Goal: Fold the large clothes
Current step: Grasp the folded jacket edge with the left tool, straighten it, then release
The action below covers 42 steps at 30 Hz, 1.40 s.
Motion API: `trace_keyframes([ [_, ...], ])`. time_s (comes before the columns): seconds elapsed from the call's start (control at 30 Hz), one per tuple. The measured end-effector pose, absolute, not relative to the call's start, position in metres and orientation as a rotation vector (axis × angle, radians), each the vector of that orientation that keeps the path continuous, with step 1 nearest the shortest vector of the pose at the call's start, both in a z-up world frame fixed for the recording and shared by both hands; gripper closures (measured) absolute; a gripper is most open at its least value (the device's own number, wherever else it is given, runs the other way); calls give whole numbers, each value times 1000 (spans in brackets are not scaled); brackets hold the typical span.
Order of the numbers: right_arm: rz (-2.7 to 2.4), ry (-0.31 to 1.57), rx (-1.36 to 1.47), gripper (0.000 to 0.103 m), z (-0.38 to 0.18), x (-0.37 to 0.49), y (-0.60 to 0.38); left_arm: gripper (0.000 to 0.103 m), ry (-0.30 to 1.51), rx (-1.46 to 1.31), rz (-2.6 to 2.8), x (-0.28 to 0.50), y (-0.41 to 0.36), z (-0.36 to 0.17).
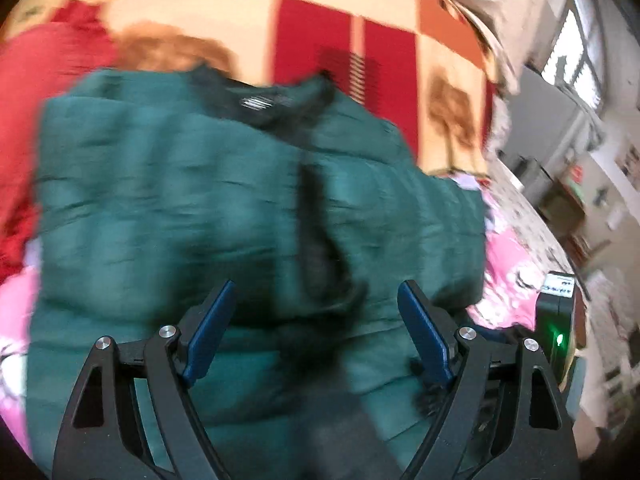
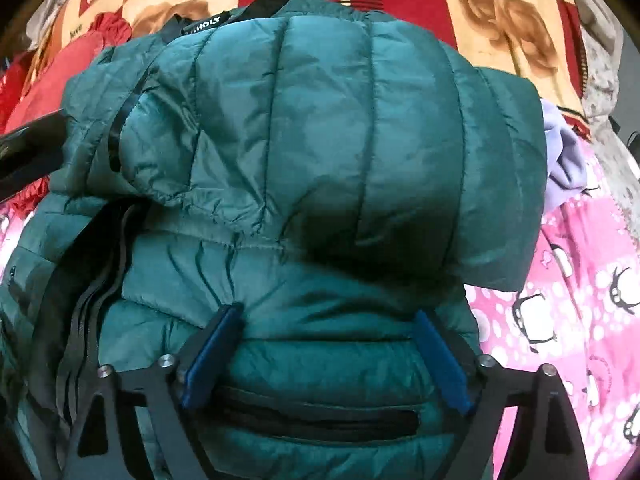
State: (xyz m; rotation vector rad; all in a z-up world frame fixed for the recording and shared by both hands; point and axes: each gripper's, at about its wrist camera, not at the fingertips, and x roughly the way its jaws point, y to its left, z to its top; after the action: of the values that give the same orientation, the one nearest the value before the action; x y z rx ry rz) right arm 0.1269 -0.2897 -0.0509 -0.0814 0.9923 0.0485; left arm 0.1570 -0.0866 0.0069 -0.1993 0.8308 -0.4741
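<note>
A dark green quilted puffer jacket lies on the bed, its black collar at the far end. The left wrist view is blurred. My left gripper is open just above the jacket's front near the dark zipper. In the right wrist view the jacket fills the frame, with a sleeve folded across its body. My right gripper is open, its blue pads resting against the jacket's lower part above a zipped pocket. Neither gripper holds cloth.
Under the jacket lie a pink penguin-print sheet and an orange-red patterned blanket. A red garment is at the left, a lilac cloth at the right. The other gripper's body shows at the right edge.
</note>
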Motion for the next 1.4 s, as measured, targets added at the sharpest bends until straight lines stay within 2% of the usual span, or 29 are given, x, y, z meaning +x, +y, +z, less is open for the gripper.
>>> trace_keyframes([
  [0.23,63,995,-56,8,-54,129,-296,20,886,-208,-429,188,-121,-13],
  [0.27,61,994,-57,8,-53,129,-294,27,894,-210,-414,191,-123,-17],
  [0.3,61,994,-58,8,-54,130,-293,50,899,-210,-410,194,-123,-19],
  [0.37,63,997,-58,8,-54,128,-297,79,919,-215,-410,196,-125,-23],
  [0.4,65,998,-58,8,-53,131,-294,83,917,-227,-418,196,-125,-22],
  [0.73,62,1010,-52,7,-46,133,-304,85,785,-194,-404,167,-91,12],
  [1.1,41,1025,-40,0,-42,136,-303,85,726,-203,-276,157,10,28],
  [1.27,48,1047,-16,0,-44,142,-311,85,744,-256,-225,157,54,13],
  [1.33,52,1048,-22,0,-42,142,-312,83,792,-270,-224,163,58,-3],
  [1.4,66,1059,-20,0,-38,142,-313,75,827,-299,-216,166,63,-16],
])
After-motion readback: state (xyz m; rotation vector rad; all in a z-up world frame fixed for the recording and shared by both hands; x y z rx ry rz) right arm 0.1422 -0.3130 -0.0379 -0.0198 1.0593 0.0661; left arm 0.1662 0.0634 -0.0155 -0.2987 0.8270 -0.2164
